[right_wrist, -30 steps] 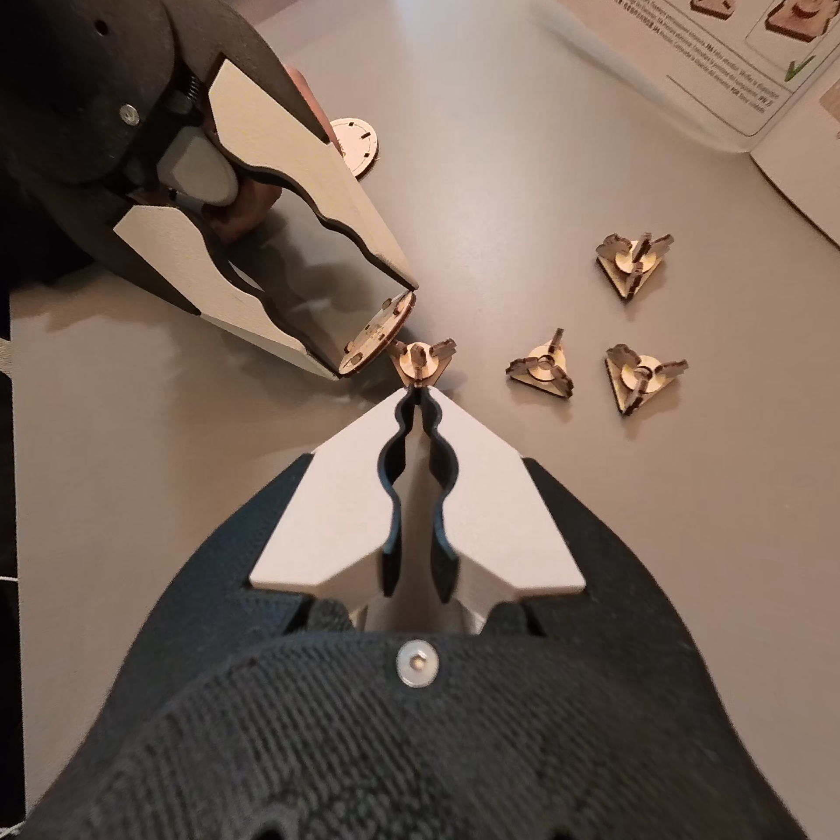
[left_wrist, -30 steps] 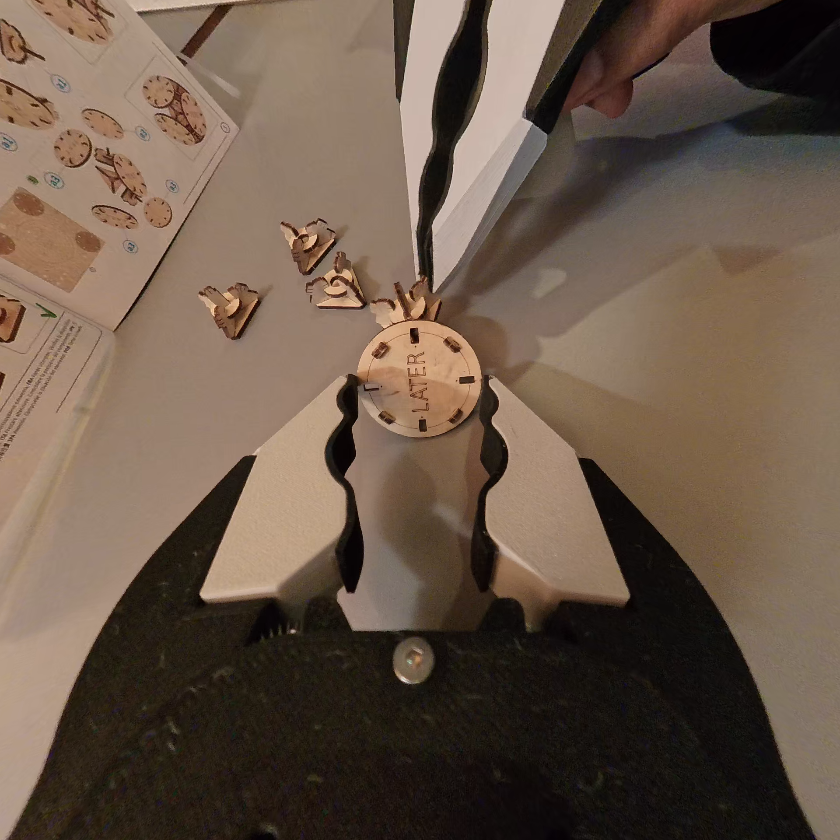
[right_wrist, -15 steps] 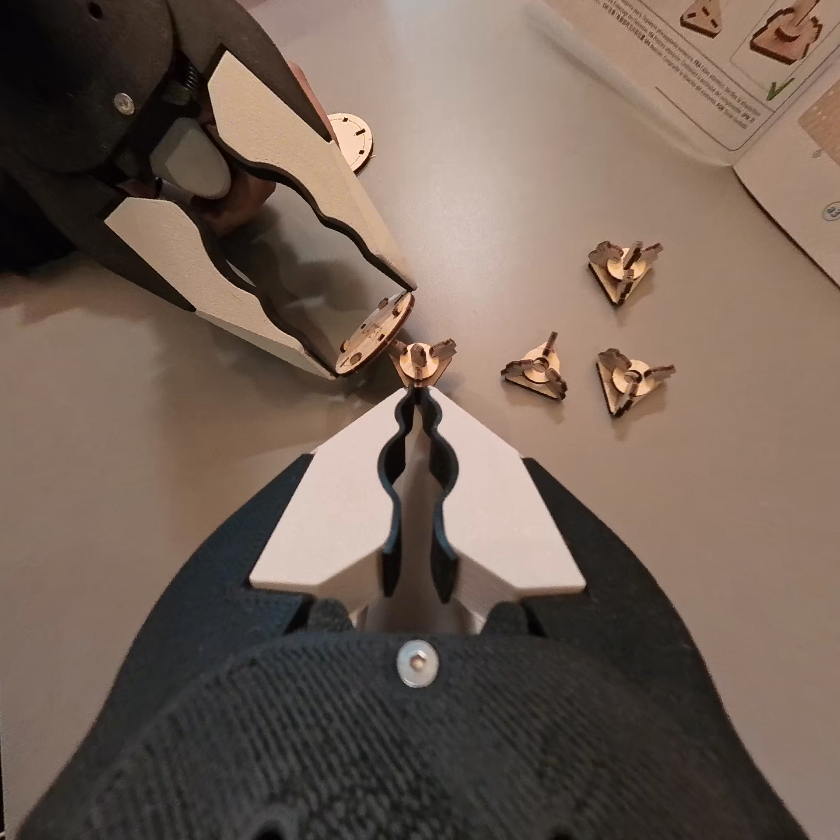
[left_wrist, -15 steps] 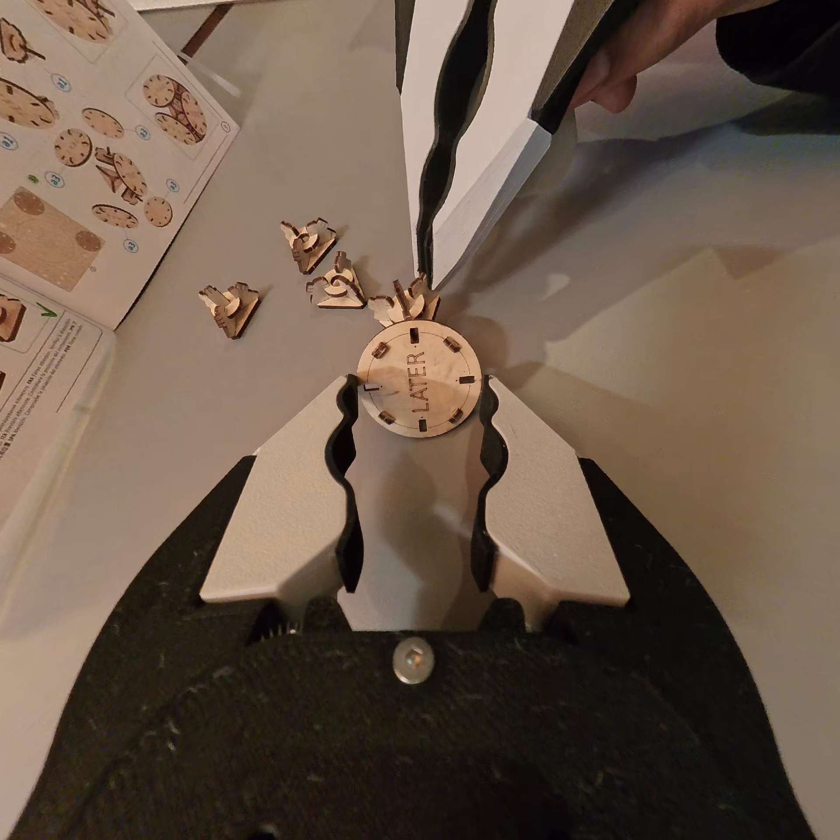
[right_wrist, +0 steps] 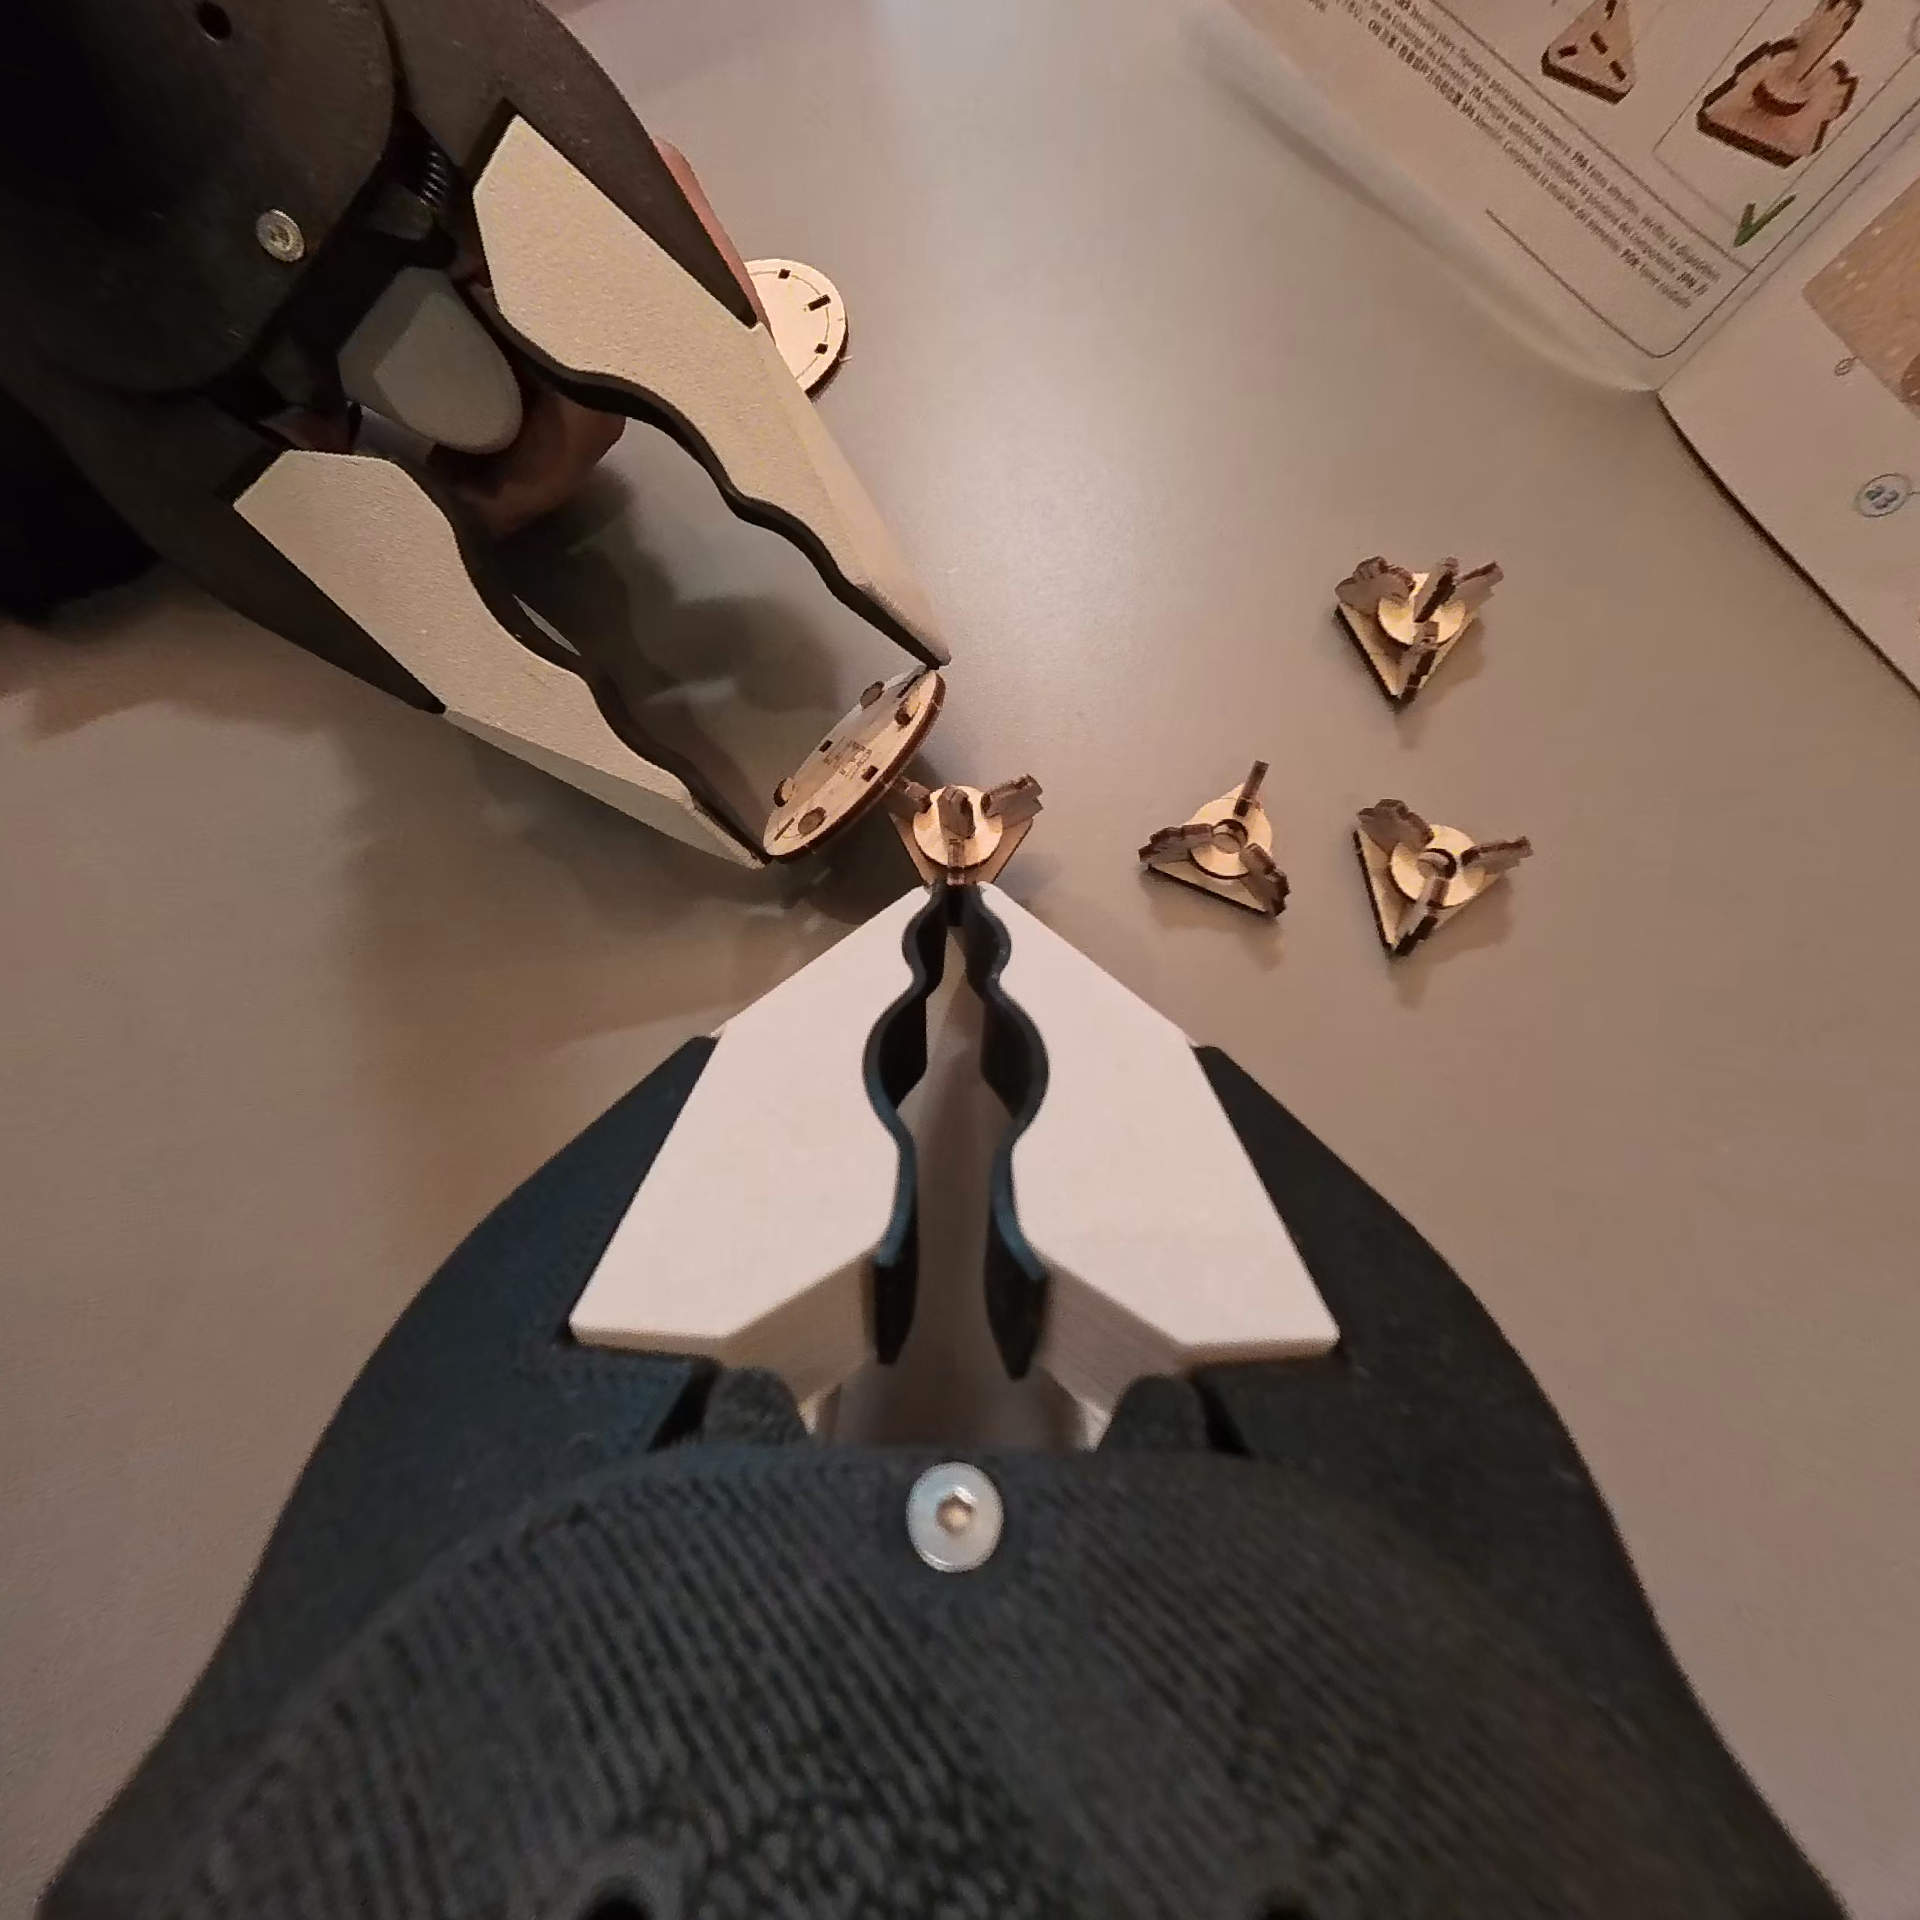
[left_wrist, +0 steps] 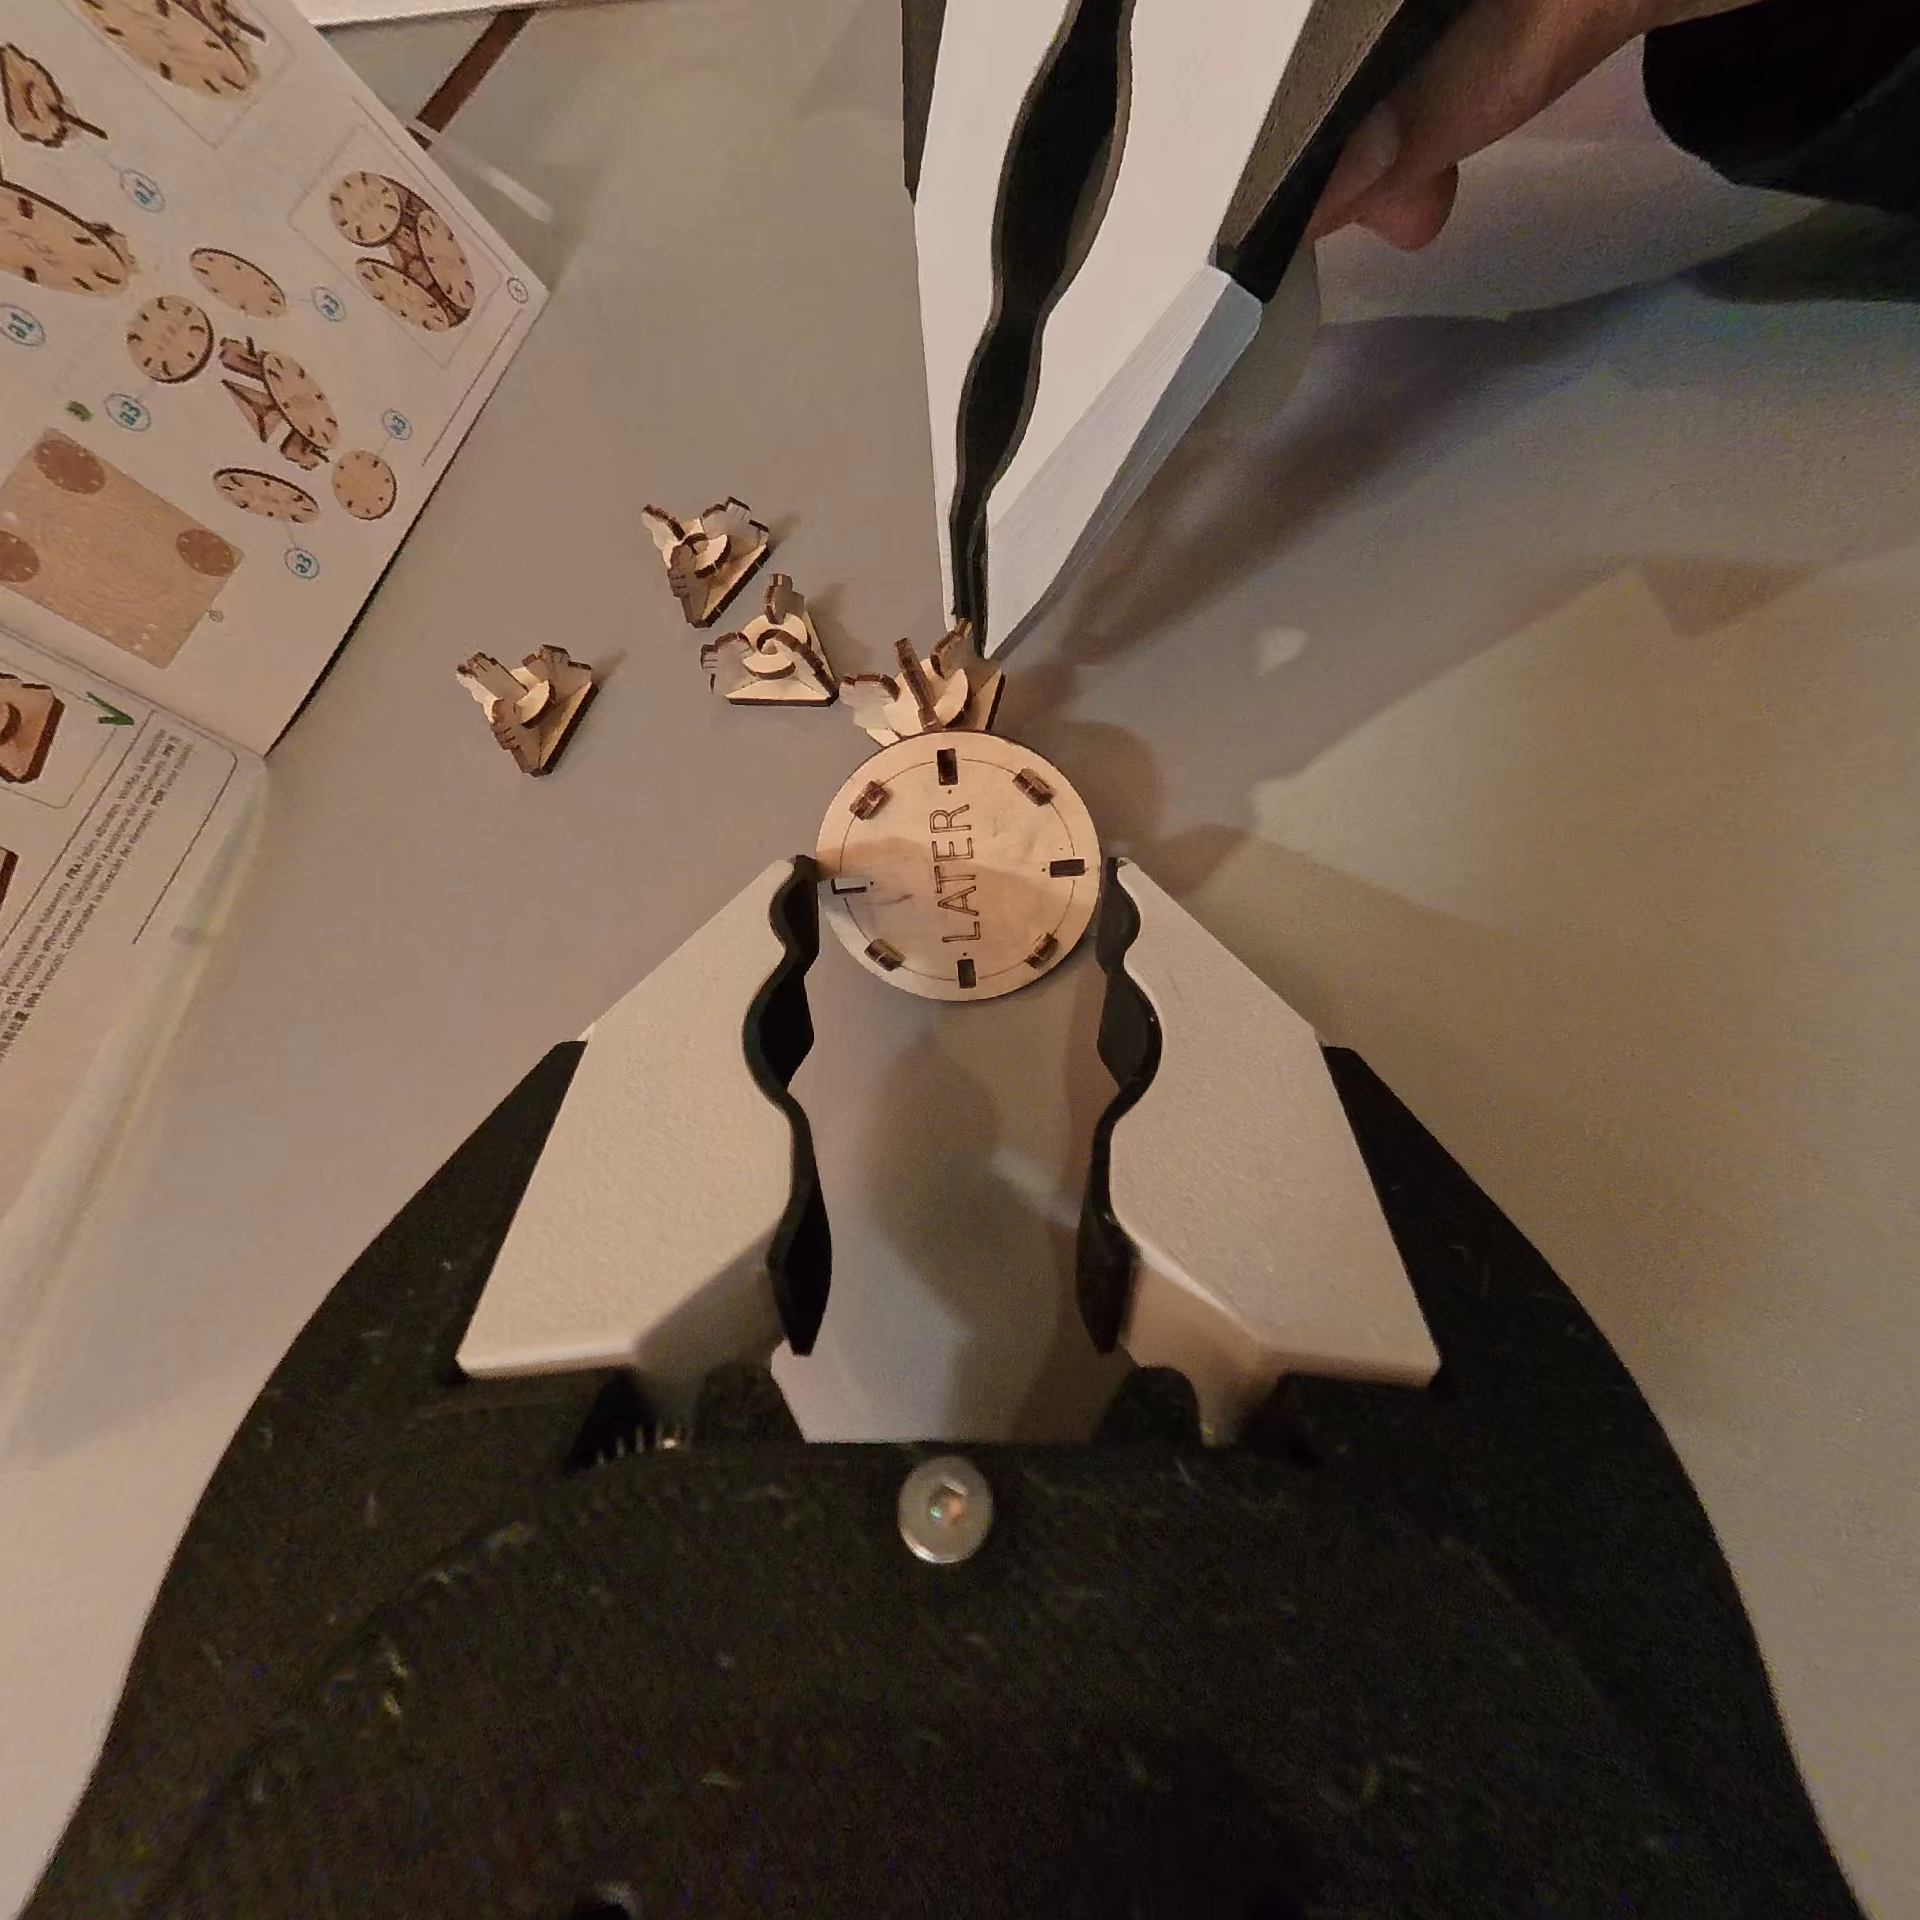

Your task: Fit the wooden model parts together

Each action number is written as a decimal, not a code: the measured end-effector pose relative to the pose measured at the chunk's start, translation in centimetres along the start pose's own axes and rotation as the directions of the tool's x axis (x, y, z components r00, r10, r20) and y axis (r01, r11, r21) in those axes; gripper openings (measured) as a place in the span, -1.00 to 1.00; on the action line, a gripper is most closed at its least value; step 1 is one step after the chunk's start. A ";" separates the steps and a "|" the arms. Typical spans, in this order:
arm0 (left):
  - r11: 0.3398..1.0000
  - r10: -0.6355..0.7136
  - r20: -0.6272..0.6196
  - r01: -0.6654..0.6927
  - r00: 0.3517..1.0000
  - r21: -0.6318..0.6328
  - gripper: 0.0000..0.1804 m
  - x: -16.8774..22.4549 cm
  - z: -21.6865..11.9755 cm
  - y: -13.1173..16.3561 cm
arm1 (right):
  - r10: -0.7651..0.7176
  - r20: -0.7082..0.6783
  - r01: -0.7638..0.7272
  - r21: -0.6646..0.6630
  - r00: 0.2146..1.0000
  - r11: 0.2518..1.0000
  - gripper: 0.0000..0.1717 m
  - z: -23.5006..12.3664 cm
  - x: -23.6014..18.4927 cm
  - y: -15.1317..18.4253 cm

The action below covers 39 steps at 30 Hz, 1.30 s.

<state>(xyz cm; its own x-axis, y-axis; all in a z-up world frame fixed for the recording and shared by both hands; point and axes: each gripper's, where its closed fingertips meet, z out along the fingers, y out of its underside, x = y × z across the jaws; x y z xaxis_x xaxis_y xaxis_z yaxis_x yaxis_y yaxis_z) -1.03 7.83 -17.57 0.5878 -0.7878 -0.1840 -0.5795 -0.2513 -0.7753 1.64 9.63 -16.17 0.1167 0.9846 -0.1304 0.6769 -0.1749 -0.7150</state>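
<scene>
My left gripper [left_wrist: 958,881] is shut on a round wooden disc [left_wrist: 958,865] with slots around its rim, both pads pressing on its edge. The disc is tilted just above the grey table [left_wrist: 1507,987]. In the right wrist view the disc [right_wrist: 852,764] sits between the left gripper's tips. My right gripper [right_wrist: 951,891] is shut on a corner of a small triangular wooden piece [right_wrist: 961,831] with upright pegs. The piece is right beside the disc's edge. In the left wrist view the right gripper [left_wrist: 971,608] comes down from above onto that piece [left_wrist: 925,698].
Three more triangular wooden pieces lie on the table [right_wrist: 1408,623] [right_wrist: 1216,842] [right_wrist: 1439,862]. A second wooden disc [right_wrist: 805,322] lies behind the left gripper. An open instruction booklet [left_wrist: 208,364] lies at the left, and shows at the top right of the right wrist view [right_wrist: 1662,156]. A hand [left_wrist: 1392,197] holds the right gripper. About 4 centimetres separates my left fingertips from my right.
The right gripper has shifted slightly, so its view of the table has moved a little. Both grasps are unchanged, and the disc and triangular piece stay close together.
</scene>
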 end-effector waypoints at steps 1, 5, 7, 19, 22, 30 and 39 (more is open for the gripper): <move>1.000 0.001 0.000 -0.001 1.000 0.000 -0.40 0.0 0.0 0.0 | -0.001 -0.001 0.001 0.000 1.000 1.000 -0.99 0.0 0.0 0.0; 1.000 0.002 0.001 -0.002 1.000 0.000 -0.40 0.0 0.0 0.0 | -0.003 -0.005 0.003 0.000 1.000 1.000 -0.99 0.0 0.0 0.0; 1.000 0.002 0.001 -0.002 1.000 0.000 -0.40 0.0 0.0 0.0 | -0.005 -0.007 0.005 0.000 1.000 1.000 -0.99 0.0 0.0 0.0; 1.000 0.008 0.004 -0.007 1.000 -0.003 -0.40 0.0 0.1 0.1 | -0.012 -0.017 0.012 -0.004 1.000 1.000 -1.00 0.0 0.1 0.0; 1.000 0.009 0.004 -0.009 1.000 -0.005 -0.40 0.1 0.1 0.1 | -0.011 -0.018 0.011 -0.008 1.000 1.000 -1.00 0.1 0.1 0.1; 1.000 0.018 0.007 -0.018 1.000 -0.012 -0.40 0.1 0.1 0.1 | 0.010 -0.009 -0.010 -0.025 1.000 1.000 -0.99 0.4 0.2 0.5; 0.999 0.022 0.005 -0.022 1.000 -0.031 -0.40 0.2 0.2 0.5 | 0.034 0.009 -0.034 -0.051 0.999 0.998 -0.99 0.7 0.2 1.0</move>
<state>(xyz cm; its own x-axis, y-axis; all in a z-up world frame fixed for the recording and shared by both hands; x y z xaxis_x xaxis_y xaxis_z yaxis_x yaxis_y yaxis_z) -1.08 7.71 -18.09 0.5775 -0.7904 -0.2044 -0.6097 -0.2511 -0.7518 1.84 9.64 -17.44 0.1332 0.9779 -0.1613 0.7085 -0.2077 -0.6744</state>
